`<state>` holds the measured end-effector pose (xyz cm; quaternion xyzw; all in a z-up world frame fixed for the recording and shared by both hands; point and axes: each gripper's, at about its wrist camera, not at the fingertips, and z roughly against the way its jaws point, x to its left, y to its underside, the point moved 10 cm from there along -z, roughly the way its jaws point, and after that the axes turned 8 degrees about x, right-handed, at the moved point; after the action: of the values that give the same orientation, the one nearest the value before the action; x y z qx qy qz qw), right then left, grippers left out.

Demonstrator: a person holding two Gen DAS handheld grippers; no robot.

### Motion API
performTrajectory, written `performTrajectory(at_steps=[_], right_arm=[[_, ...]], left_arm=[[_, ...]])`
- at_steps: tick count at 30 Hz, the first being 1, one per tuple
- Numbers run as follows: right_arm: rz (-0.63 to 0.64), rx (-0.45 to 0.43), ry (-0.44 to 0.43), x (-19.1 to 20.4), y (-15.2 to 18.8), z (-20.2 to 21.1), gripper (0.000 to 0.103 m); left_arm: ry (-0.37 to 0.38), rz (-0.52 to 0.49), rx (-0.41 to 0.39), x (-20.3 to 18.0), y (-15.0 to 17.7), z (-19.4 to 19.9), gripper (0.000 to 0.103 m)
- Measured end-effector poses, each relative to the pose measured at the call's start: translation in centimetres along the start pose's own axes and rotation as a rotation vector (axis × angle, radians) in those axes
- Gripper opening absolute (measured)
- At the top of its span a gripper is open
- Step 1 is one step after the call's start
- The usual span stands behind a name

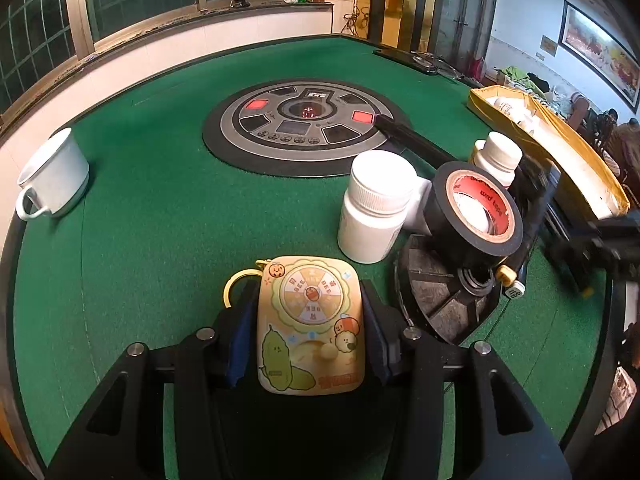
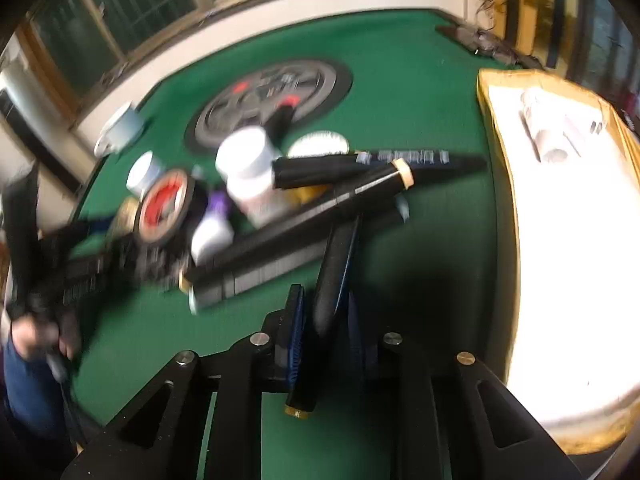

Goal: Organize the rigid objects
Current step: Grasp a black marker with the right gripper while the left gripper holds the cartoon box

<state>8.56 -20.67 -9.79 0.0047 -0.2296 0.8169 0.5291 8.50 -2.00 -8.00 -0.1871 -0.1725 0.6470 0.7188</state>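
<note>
My left gripper (image 1: 308, 304) is shut on a yellow cartoon keychain toy (image 1: 310, 332), held flat between both pads just above the green felt. Ahead to the right stand a white bottle (image 1: 376, 204) and a black tape roll (image 1: 476, 208) with a red core, leaning on a black fan-shaped piece (image 1: 440, 304). In the blurred right wrist view, my right gripper (image 2: 326, 300) is shut on a black pen (image 2: 334, 264) that runs forward between its pads. The pen's far end reaches a pile of black markers (image 2: 320, 216) lying crossed on the felt.
A white cup (image 1: 52, 176) sits at the left table edge. A yellow-rimmed tray (image 2: 492, 128) holding white tubes lies at the right. The round dice console (image 1: 300, 128) fills the table's centre. A second white bottle (image 1: 498, 156) stands behind the tape. A hand (image 2: 36, 336) shows at left.
</note>
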Motion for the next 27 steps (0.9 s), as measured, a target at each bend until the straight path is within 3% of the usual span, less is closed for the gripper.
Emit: performTrajectory(at_steps=[6, 12, 16, 20, 27], right_arm=[[0.033, 0.035, 0.048, -0.3, 4.4, 1.6, 0.016], [0.087, -0.020, 0.110, -0.2, 3.5, 1.3, 0.017], [0.082, -0.039, 0.076, 0.0, 3.4, 1.5, 0.015], [0.010, -0.071, -0.028, -0.2, 3.7, 2.5, 0.014], [-0.001, -0.176, -0.073, 0.7, 2.7, 6.6, 0.013]], left_arm=[[-0.006, 0.004, -0.002, 0.0, 0.0, 0.0, 0.047], [-0.010, 0.005, -0.013, 0.0, 0.1, 0.2, 0.046], [0.014, 0.000, -0.016, -0.4, 0.1, 0.4, 0.046], [0.056, 0.014, -0.045, -0.6, -0.4, 1.3, 0.046], [0.119, 0.043, -0.105, -0.8, -1.3, 3.1, 0.046]])
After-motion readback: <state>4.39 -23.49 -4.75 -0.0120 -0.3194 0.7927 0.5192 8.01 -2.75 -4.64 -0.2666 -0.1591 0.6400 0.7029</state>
